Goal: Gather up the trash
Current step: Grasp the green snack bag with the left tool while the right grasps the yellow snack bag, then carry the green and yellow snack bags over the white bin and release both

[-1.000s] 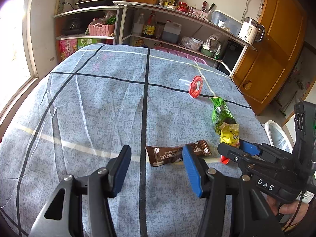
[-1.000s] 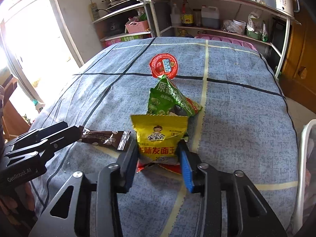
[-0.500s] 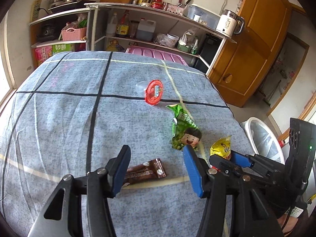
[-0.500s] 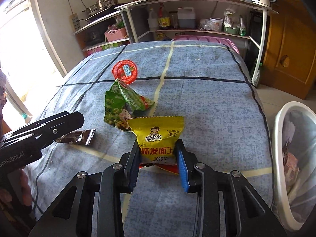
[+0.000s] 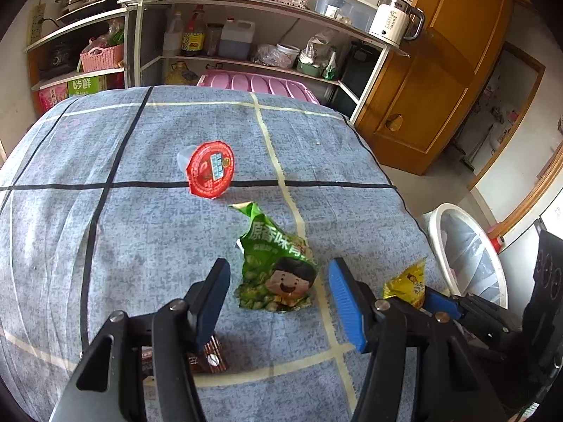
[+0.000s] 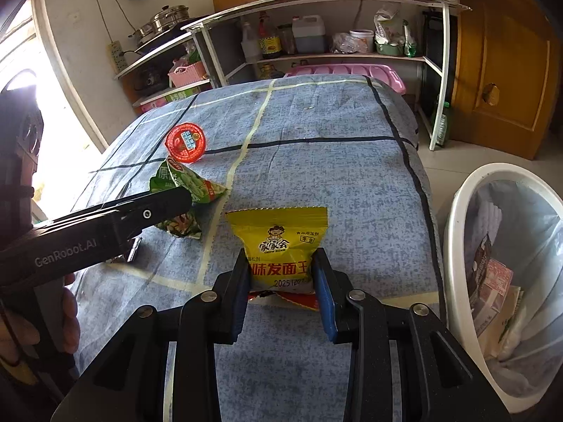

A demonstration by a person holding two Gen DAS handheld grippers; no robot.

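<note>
On the blue cloth (image 5: 147, 246), left to right: brown wrapper (image 5: 207, 360), red-lidded cup (image 5: 210, 168), green packet (image 5: 278, 274) uncollected, framed by opening left gripper (image 5: 278, 307), untouched. Yellow packet (image 6: 281, 246) clenched in right gripper (image 6: 281, 288), not yet binned. Only in right view: trash already inside white bin (image 6: 457, 253).

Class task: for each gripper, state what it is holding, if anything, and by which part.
Right gripper: yellow packet, pinched across its lower end. Left gripper: holds nothing; its jaws are opening around the green packet.
</note>
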